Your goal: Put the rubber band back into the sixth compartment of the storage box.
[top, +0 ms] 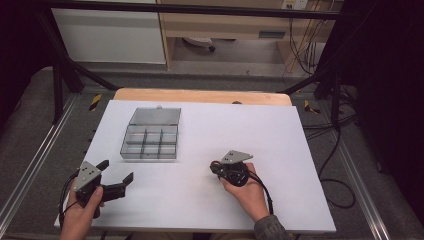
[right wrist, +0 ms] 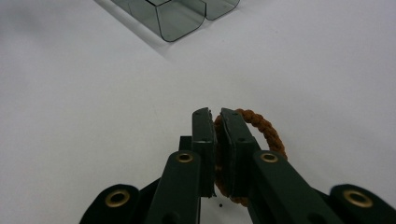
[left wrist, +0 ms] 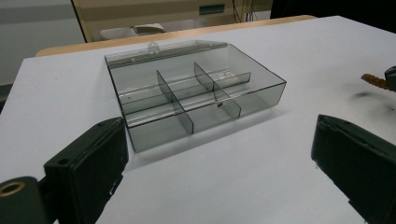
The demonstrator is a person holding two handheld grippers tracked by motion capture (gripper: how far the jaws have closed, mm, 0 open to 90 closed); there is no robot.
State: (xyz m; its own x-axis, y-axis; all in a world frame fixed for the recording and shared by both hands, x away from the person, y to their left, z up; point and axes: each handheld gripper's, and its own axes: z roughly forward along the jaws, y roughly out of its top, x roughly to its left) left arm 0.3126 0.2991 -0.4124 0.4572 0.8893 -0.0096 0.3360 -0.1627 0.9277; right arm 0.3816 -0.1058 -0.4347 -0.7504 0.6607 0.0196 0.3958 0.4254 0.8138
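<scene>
Tongs [right wrist: 215, 116] in the person's right hand are clamped on a brown rope ring [right wrist: 261, 128], the two black jaws pressed nearly together with the ring's strand pinched between them. In the right gripper view the ring curves out past the right jaw and sits low over the white counter [right wrist: 70, 93]; whether it touches the surface I cannot tell. In the high view the right tongs [top: 216, 167] sit toward the middle of the counter's near half, closer to the near edge than to the far one, with the right hand [top: 248, 192] behind them. From the left gripper view the tip of the ring [left wrist: 376, 82] shows at the right side, raised a little above its shadow.

A clear smoky plastic box [top: 150, 137] stands on the left half of the counter, nearer the left edge than the right. Its lid is thrown back toward the far edge, and dividers split the tray into six compartments. The box lies well apart from the ring.

The left tongs [top: 118, 171] are near the counter's near left corner, held in the left hand [top: 82, 212]. Their jaws stand wide apart with nothing between them, pointing toward the box [left wrist: 196, 93].
</scene>
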